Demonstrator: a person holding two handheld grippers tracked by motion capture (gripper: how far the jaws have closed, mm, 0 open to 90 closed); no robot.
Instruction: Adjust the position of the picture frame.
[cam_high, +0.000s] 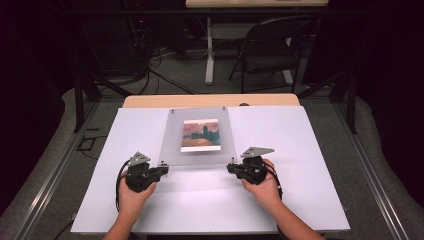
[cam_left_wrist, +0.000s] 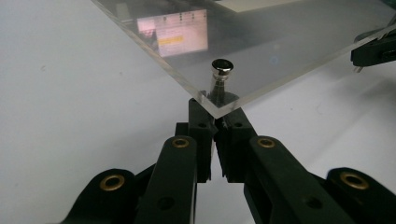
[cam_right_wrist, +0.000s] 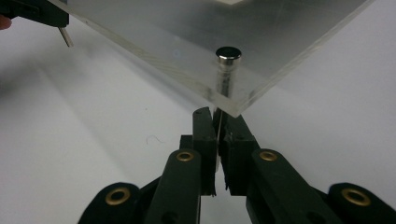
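At the middle of the white sheet (cam_high: 280, 190) that covers the table lies a clear acrylic frame (cam_high: 198, 137), a transparent panel with a small picture (cam_high: 200, 135) of reddish and blue tones set in its centre. Its far edge sits near the bare wooden strip (cam_high: 150, 101) of the tabletop, and its near edge runs between the two grippers.

A metal standoff pin (cam_left_wrist: 220, 74) passes through the near left corner of the panel, with a round polished cap on top. A matching pin (cam_right_wrist: 228, 65) stands in the near right corner.

The left gripper (cam_left_wrist: 215, 125) meets the near left corner, its jaws drawn together directly under the corner's tip. The right gripper (cam_right_wrist: 218, 135) does the same at the near right corner, jaws nearly touching with a thin bright sliver between them. Whether each pair pinches the panel's edge or the pin's lower end is hard to make out, as the corner hides the contact.

From above, the left hand (cam_high: 131, 195) and right hand (cam_high: 265, 187) each wrap a gripper body, forearms entering from the near side.

Beyond the table stand a dark folding chair (cam_high: 272, 50) and loose cables (cam_high: 160, 70) on the floor.
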